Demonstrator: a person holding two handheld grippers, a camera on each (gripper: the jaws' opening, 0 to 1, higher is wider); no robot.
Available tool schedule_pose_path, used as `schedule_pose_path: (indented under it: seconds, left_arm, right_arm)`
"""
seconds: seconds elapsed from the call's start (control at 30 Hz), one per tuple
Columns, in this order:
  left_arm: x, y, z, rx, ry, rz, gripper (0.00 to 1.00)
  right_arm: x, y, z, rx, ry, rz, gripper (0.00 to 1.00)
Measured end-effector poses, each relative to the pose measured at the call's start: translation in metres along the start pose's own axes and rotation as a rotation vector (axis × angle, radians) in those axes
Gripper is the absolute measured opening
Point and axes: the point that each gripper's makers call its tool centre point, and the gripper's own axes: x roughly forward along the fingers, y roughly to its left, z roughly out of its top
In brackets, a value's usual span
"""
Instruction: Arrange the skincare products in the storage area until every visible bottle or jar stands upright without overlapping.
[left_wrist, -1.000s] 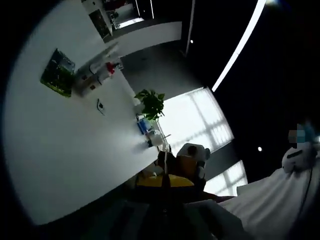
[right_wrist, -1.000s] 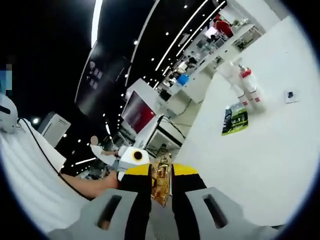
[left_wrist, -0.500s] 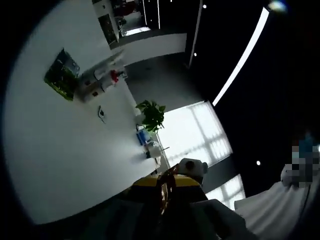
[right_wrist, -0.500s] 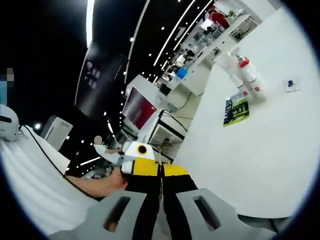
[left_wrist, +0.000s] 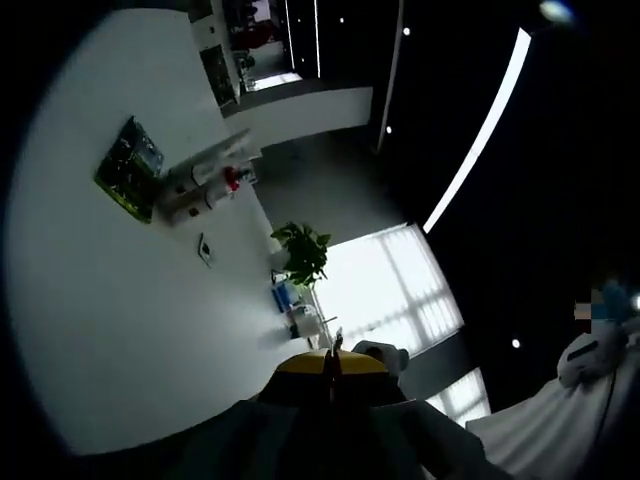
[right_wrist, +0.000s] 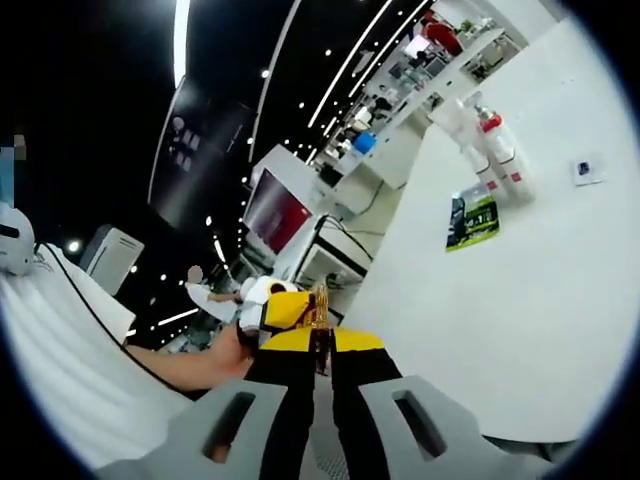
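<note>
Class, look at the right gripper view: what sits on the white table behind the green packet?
Behind the green packet on the table are white bottles, one with a red cap. Their lower ends merge together, so the count stays uncertain.

1. On the desk (right_wrist: 520, 300), the bottles (right_wrist: 497, 155) stand together near its far edge.
2. A flat packet (right_wrist: 472, 218) lies just beside them, nearer the camera.
3. A small card (right_wrist: 587, 170) lies apart, to the bottles' right.
4. In the left gripper view, a potted plant (left_wrist: 302, 250) stands at the desk's edge.

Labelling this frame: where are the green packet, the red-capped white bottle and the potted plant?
Green packet (right_wrist: 471, 220): right gripper view, its printed face.
Red-capped white bottle (right_wrist: 503, 150): right gripper view, its body.
Green potted plant (left_wrist: 303, 250): left gripper view, its leaves.
</note>
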Motion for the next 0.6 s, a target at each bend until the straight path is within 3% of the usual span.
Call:
schedule_pose_path:
  seconds: [0.1,0.3,0.43,0.6]
  left_arm:
    - [0.003,0.0,-0.004,-0.019,0.006,0.0,0.04]
    - [0.008,0.009,-0.029,0.017,0.107,0.036,0.09]
    - [0.007,0.005,-0.023,-0.015,0.072,0.003,0.01]
    - [0.003,0.003,-0.016,-0.032,0.073,-0.013,0.01]
  right_arm:
    - [-0.002,0.0,0.004,-0.001,-0.018,0.002,0.0]
    - [-0.01,-0.006,0.02,0.07,-0.095,0.005,0.0]
    - [-0.009,-0.007,0.021,0.073,-0.102,0.001,0.0]
    - [-0.007,-0.007,0.021,0.01,-0.109,-0.02,0.03]
